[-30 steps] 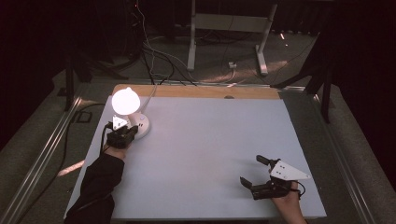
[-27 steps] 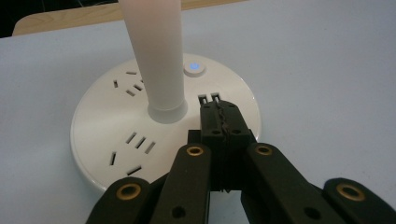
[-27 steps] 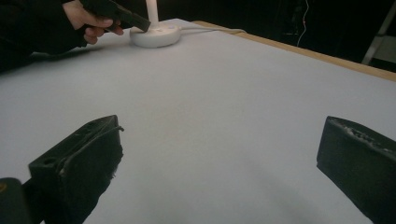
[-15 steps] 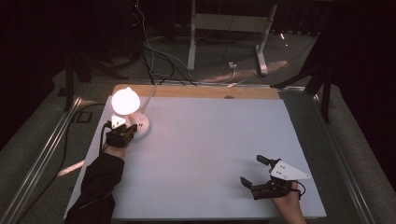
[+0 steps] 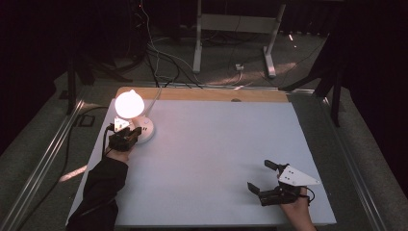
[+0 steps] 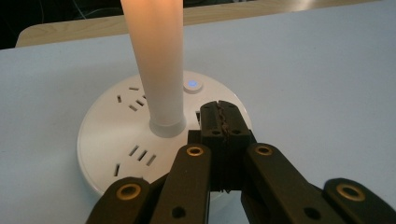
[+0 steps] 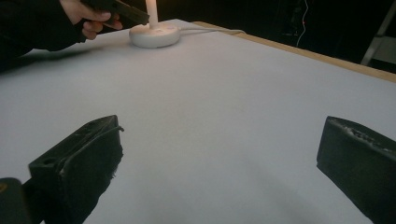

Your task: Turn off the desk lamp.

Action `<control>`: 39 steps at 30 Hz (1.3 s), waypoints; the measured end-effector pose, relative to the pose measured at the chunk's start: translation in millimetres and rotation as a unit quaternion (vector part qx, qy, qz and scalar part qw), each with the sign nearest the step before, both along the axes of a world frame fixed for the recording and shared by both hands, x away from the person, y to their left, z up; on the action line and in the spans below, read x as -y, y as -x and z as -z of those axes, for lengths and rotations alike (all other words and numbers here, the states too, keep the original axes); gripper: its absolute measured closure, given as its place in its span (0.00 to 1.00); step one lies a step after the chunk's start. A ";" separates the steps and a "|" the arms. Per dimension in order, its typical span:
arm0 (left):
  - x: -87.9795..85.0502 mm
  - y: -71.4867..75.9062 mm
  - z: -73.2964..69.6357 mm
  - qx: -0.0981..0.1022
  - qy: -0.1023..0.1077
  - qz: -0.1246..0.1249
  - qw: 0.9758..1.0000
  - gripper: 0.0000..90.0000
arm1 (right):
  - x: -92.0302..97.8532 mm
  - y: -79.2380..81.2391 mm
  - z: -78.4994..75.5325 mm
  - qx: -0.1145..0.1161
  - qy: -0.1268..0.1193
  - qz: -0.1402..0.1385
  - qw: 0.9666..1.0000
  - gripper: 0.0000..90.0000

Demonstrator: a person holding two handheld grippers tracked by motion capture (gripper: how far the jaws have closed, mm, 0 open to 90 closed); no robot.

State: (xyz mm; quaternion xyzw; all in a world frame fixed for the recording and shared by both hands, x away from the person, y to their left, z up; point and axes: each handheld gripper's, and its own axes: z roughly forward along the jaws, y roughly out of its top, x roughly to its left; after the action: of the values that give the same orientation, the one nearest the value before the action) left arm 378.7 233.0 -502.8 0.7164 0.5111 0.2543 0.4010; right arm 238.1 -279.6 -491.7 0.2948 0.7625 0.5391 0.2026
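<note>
High view: one round white lamp base with sockets [image 5: 144, 131], upper left of frame, near the white table's [image 5: 216, 159] left edge; one glowing white globe [image 5: 129, 104] on a pale stem [image 6: 156, 65], lit. Two grippers: left gripper [image 5: 132, 134] clenched empty over the base beside the stem; right gripper [image 5: 262, 175] released, lower right. Wide bare tabletop between.

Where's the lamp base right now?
The lamp base sits near the table's far left corner in the high view, under the lit bulb. The shut left claw rests over its top, beside the blue-lit button.
</note>
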 end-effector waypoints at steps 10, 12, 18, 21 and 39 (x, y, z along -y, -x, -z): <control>0.5 -0.8 4.1 -0.004 -0.004 -0.001 1.000 1.00 | 0.1 -0.2 0.2 -0.001 0.000 0.000 1.000 0.00; -0.3 -1.4 6.6 -0.007 -0.004 -0.002 1.000 1.00 | 0.2 -0.3 0.2 0.000 0.000 0.000 1.000 0.00; 0.5 -2.1 9.4 -0.012 -0.009 0.001 1.000 1.00 | 0.2 -0.3 0.1 -0.001 -0.001 0.000 1.000 0.00; 0.4 -2.3 10.0 -0.013 -0.003 0.001 1.000 1.00 | 0.2 -0.3 0.2 -0.001 0.000 0.000 1.000 0.00; -7.4 2.0 -3.5 0.004 0.007 -0.008 1.000 1.00 | -0.2 0.4 -0.3 0.001 0.001 0.000 1.000 0.00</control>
State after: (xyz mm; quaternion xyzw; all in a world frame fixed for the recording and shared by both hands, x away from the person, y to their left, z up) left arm 376.7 240.4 -499.4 0.7087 0.5165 0.2570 0.4061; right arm 237.7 -279.4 -491.4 0.2943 0.7629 0.5385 0.2035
